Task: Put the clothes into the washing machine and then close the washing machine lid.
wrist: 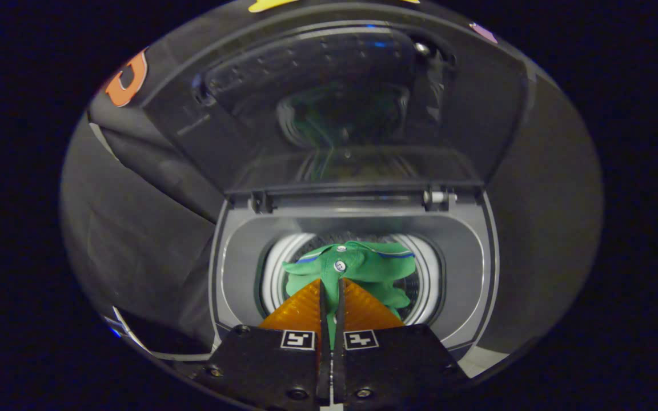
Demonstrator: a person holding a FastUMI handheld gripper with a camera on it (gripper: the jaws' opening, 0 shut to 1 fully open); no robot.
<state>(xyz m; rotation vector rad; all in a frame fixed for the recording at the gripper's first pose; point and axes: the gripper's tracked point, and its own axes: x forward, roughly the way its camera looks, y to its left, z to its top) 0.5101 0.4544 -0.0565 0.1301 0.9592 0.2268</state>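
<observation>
A green shirt (363, 264) with white buttons and a blue-trimmed collar hangs over the round drum opening (275, 274) of a top-loading washing machine (466, 262). My gripper (331, 282) is shut on the shirt, a thin strip of its fabric pinched between both fingers; the rest of the shirt bunches just ahead of the fingertips, above the drum. The machine's dark glass lid (340, 108) stands upright behind the opening, hinged at the back, and mirrors the green cloth.
Black cloth walls (135, 228) close in on the left and right of the machine. The lid's hinge bar (357, 198) runs across the back of the opening. The machine's grey top rim surrounds the drum.
</observation>
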